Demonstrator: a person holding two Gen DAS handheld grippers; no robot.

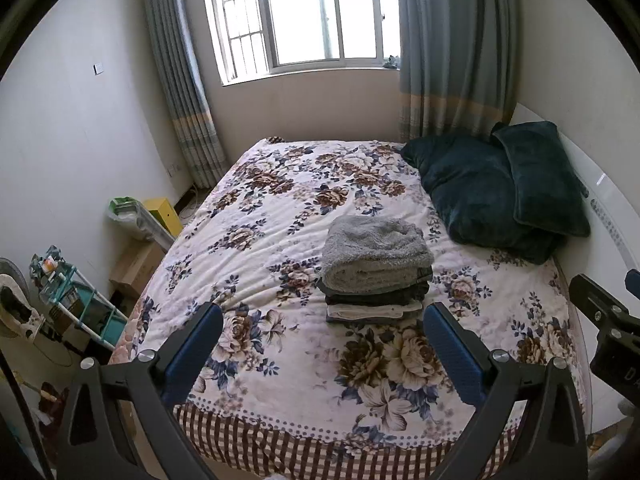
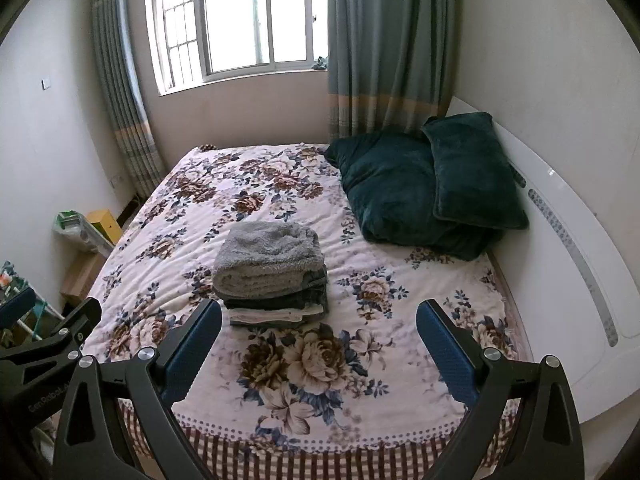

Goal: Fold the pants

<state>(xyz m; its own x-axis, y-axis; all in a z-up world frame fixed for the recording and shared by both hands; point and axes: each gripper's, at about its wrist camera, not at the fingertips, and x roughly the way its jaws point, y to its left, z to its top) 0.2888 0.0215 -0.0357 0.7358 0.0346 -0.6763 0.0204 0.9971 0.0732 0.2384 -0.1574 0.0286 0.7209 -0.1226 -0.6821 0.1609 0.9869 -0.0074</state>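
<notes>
The folding looked finished: a stack of folded pants sat on the bed, while the left hand-held gripper and right hand-held gripper hovered apart, empty.

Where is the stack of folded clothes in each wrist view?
Left wrist: the stack of folded clothes sits right of centre, above the open left gripper.
Right wrist: the stack is left of centre, nearer the left finger of the open right gripper.
Shared landmark: dark green pillows, upper right in both.
</notes>
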